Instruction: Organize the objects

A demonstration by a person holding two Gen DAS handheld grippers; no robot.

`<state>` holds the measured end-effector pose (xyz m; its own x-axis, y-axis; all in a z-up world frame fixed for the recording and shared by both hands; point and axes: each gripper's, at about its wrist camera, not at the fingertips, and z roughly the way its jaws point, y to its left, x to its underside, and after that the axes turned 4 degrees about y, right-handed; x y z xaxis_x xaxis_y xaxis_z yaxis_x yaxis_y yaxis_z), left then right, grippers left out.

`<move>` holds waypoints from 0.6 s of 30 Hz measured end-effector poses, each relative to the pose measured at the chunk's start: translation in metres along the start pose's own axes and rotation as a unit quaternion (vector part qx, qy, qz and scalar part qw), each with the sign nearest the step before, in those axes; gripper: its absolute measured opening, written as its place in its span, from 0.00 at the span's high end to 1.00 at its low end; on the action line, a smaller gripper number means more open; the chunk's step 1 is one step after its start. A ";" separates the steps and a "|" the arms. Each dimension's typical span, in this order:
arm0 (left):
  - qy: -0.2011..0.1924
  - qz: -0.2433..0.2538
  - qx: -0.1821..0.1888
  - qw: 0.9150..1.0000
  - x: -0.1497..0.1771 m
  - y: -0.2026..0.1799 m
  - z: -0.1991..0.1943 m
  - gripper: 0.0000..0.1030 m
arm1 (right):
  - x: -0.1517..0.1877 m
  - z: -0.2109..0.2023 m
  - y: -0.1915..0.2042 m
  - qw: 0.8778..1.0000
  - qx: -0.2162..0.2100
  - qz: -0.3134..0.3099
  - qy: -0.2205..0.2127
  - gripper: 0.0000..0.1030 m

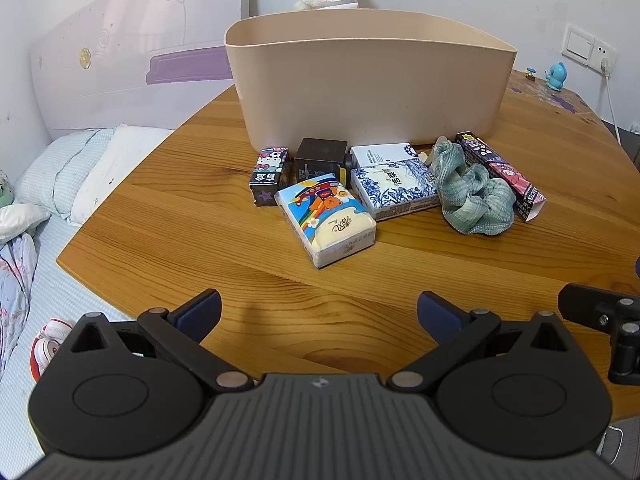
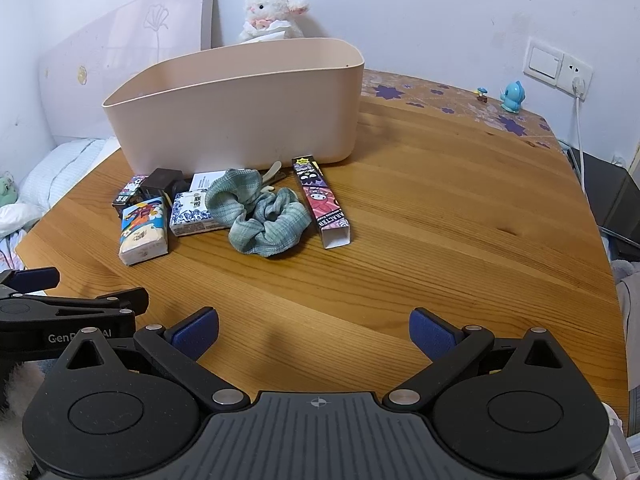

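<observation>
Both grippers hover low over the near edge of the round wooden table [image 2: 440,208], jaws spread wide, nothing held. Left gripper [image 1: 319,312]: bare wood ahead, then the rainbow-printed tissue pack [image 1: 328,218] dead ahead, long axis running away and slightly left. Right gripper [image 2: 312,330]: green fabric scrunchie [image 2: 266,216] ahead-left, pink-and-purple long carton [image 2: 322,200] ahead, axis pointing away. Beyond the cluster stands the beige plastic bin [image 2: 240,120], open-topped. Judgement: left is nearer the tissue pack; approach is unobstructed.

Black grippers, blue-padded fingers [image 1: 200,314], silver screws, ribbed grey bases.
</observation>
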<state>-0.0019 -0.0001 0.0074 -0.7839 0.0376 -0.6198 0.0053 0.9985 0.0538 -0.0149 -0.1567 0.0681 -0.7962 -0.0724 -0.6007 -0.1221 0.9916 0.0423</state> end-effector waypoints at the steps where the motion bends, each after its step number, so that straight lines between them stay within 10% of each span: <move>1: 0.000 0.000 0.000 1.000 0.000 0.000 0.000 0.00 | 0.000 0.000 0.000 1.000 0.000 0.000 0.000 0.00; 18: 0.000 -0.022 -0.015 1.000 0.000 0.003 0.000 0.00 | 0.000 -0.001 0.002 1.000 -0.003 0.000 -0.005 0.00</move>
<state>-0.0013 0.0030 0.0076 -0.7830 -0.0056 -0.6220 -0.0472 0.9976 0.0505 -0.0162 -0.1550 0.0689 -0.7900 -0.0715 -0.6089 -0.1260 0.9909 0.0472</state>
